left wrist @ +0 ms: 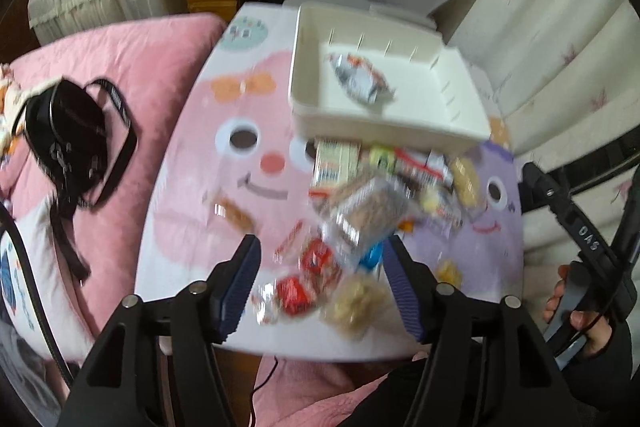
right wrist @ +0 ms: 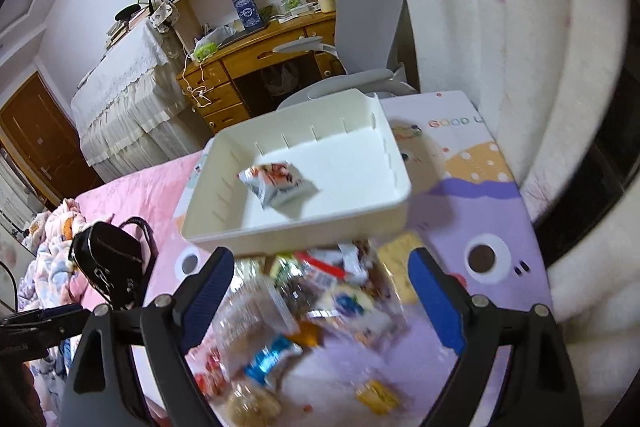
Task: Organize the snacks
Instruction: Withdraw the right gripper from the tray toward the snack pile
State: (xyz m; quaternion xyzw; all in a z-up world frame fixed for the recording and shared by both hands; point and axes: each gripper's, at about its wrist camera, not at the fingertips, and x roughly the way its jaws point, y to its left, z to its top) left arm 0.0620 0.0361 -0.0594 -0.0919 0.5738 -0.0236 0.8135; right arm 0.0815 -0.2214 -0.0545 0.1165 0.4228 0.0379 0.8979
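Tray (right wrist: 400, 183) with one packet (right wrist: 276, 183), two grippers (left wrist: 320, 283) (right wrist: 320, 301) agape

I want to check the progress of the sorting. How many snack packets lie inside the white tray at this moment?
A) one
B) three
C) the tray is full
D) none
A: a single silver and orange packet lies on the floor of the white tray, while the other snacks remain piled on the mat in front of it.

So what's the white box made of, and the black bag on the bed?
The white box looks like smooth, matte plastic: stiff molded walls with little slots. The black bag looks like shiny leather or imitation leather; light glints on it, but I can't tell which.
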